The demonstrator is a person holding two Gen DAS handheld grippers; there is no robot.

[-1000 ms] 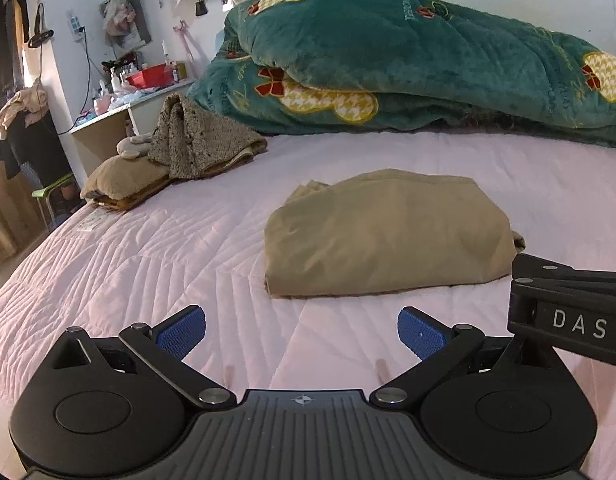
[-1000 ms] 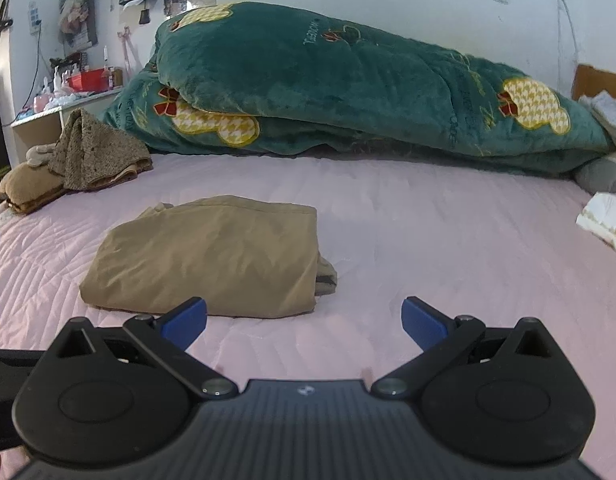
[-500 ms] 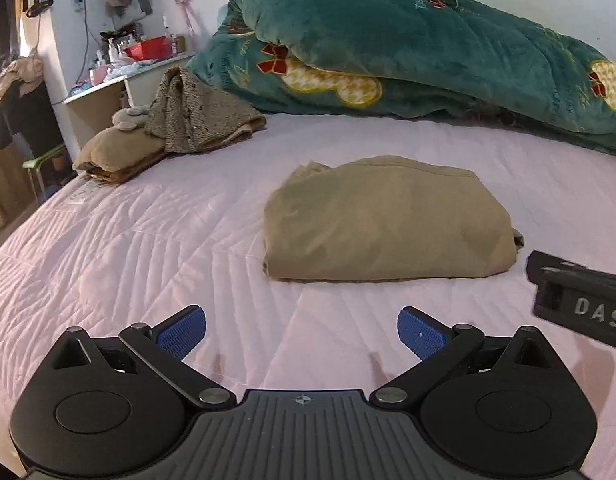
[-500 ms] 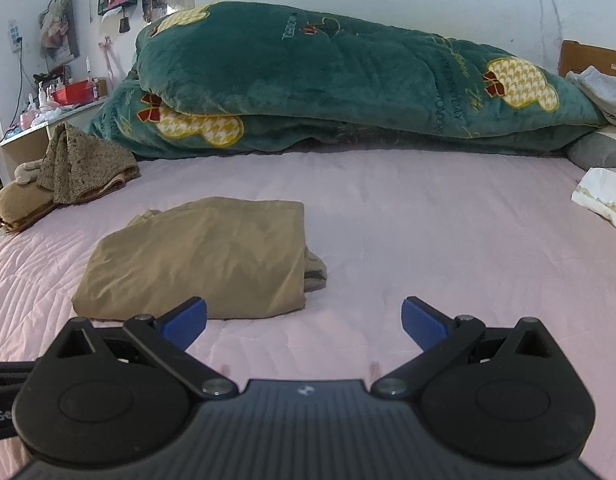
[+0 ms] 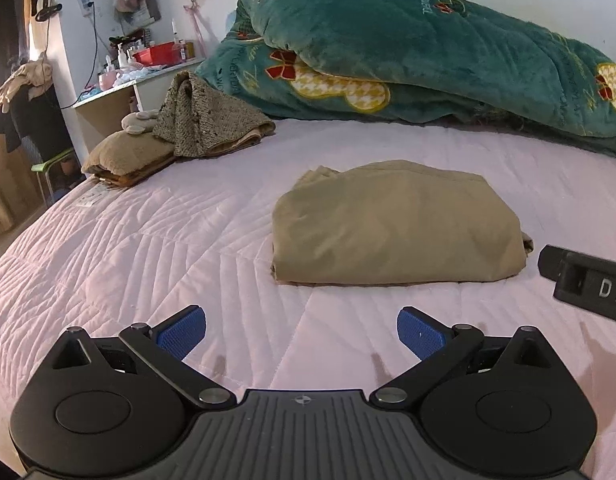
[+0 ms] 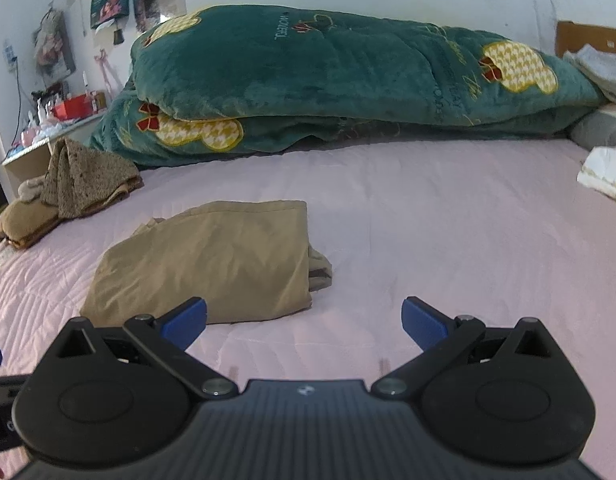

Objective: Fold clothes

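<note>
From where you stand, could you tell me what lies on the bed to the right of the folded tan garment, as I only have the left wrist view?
Observer: A folded white cloth lies near the bed's right edge, well apart from the tan garment.
Operator: Thank you. Are the right tongs holding anything?
Observer: No, the right tongs are open and empty, short of the garment's near right corner.
Operator: Is that right side tidy?
Observer: Not quite; a darker bunch of fabric sticks out there.
</note>
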